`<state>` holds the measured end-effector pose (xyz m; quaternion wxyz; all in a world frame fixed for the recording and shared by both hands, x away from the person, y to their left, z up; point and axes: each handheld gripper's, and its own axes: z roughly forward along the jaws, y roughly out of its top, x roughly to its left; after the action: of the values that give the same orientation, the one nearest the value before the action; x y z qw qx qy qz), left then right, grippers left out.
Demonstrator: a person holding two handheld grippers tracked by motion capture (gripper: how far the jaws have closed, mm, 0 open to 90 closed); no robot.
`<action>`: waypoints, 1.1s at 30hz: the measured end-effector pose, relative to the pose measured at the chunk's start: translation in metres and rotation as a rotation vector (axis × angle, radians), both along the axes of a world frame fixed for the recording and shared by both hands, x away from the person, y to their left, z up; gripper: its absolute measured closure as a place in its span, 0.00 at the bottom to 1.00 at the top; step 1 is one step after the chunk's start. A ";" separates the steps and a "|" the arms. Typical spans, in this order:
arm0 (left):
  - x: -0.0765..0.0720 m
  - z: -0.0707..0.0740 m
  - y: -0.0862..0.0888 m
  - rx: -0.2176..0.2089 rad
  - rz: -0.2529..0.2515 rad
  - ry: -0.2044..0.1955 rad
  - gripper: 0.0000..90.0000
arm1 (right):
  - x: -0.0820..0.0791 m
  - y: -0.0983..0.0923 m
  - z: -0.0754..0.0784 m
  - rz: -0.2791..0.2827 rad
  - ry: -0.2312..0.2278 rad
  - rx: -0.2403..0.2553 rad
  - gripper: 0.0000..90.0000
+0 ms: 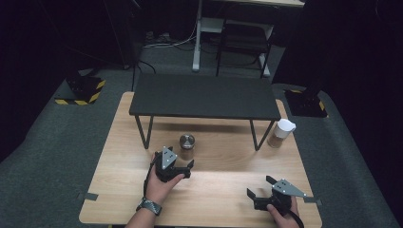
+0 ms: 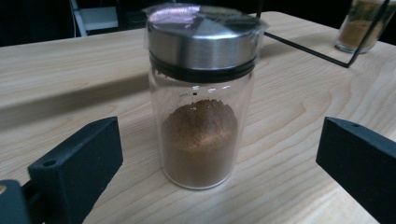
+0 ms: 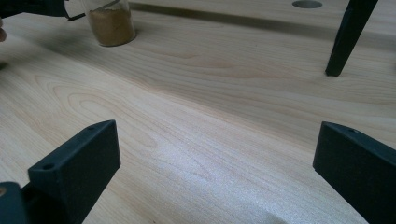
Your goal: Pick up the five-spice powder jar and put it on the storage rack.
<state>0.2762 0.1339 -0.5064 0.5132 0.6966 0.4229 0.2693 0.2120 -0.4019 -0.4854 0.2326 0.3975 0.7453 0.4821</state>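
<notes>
L hand-held gripper (image 1: 189,166) spread wide, near steel-lid jar (image 1: 187,145); R hand-held gripper (image 1: 260,188) also spread.

Room's pretty dark, only the pale wooden worktop (image 1: 223,164) is lit from above. The black metal shelf (image 1: 204,96) casts a soft shadow, and the steel-lidded glass spice jar (image 2: 201,93) shows glare.

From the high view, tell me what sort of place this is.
Probably a lab or recording workspace, not a kitchen: a wooden table on grey carpet, hazard-striped stand bases at its sides, and cables and a desk frame behind.
</notes>
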 end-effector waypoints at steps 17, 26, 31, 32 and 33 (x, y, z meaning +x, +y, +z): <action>0.025 -0.003 -0.018 -0.021 0.043 0.007 0.24 | 0.000 -0.001 -0.001 0.001 -0.002 0.007 0.01; 0.026 -0.005 -0.020 -0.026 0.064 -0.005 0.33 | 0.000 -0.002 -0.001 0.007 -0.005 0.006 0.00; 0.025 -0.005 -0.022 -0.018 0.069 -0.015 0.34 | 0.000 -0.002 -0.001 0.009 -0.002 0.005 0.01; 0.025 -0.004 -0.022 -0.018 0.068 -0.015 0.34 | 0.000 -0.002 -0.001 0.009 -0.004 0.006 0.00; 0.024 -0.004 -0.022 -0.021 0.068 -0.013 0.34 | 0.000 -0.002 -0.001 0.008 -0.004 0.007 0.00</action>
<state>0.2997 0.1122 -0.5100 0.5136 0.6747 0.4457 0.2868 0.2119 -0.4038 -0.4863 0.2307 0.3943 0.7448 0.4864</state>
